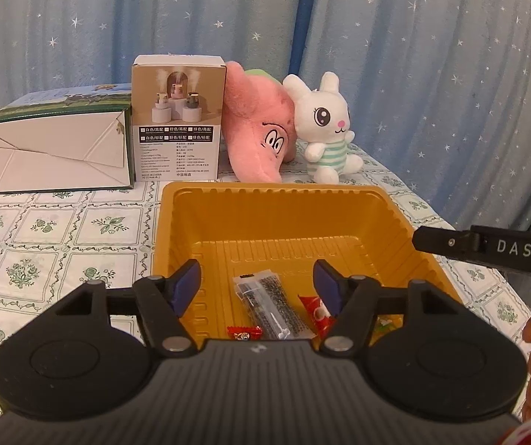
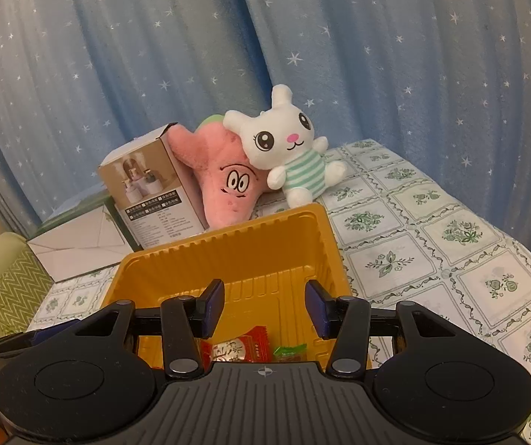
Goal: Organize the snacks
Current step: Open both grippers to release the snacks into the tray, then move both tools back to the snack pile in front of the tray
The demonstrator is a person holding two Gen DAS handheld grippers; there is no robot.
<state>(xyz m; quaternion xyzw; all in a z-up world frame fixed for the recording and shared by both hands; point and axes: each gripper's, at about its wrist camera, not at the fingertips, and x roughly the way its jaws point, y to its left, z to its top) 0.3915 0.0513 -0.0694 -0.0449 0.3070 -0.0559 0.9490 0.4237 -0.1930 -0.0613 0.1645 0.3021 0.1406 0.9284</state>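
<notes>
An orange plastic tray (image 1: 272,218) sits on the tablecloth and holds several wrapped snacks. In the left wrist view I see a clear packet with dark contents (image 1: 271,306), a small red packet (image 1: 245,332) and a red-and-white packet (image 1: 317,313). My left gripper (image 1: 256,285) hangs open and empty over the tray's near end. In the right wrist view the tray (image 2: 228,256) holds a red-and-white packet (image 2: 237,346) and a green packet (image 2: 289,352). My right gripper (image 2: 265,306) is open and empty above them. Part of the right gripper (image 1: 488,248) shows at the left view's right edge.
Behind the tray stand a white-and-green carton (image 1: 57,148), a humidifier box (image 1: 178,122), a pink star plush (image 1: 261,129) and a white rabbit plush (image 1: 324,126). A blue star curtain hangs behind. The floral tablecloth (image 2: 451,252) stretches right of the tray.
</notes>
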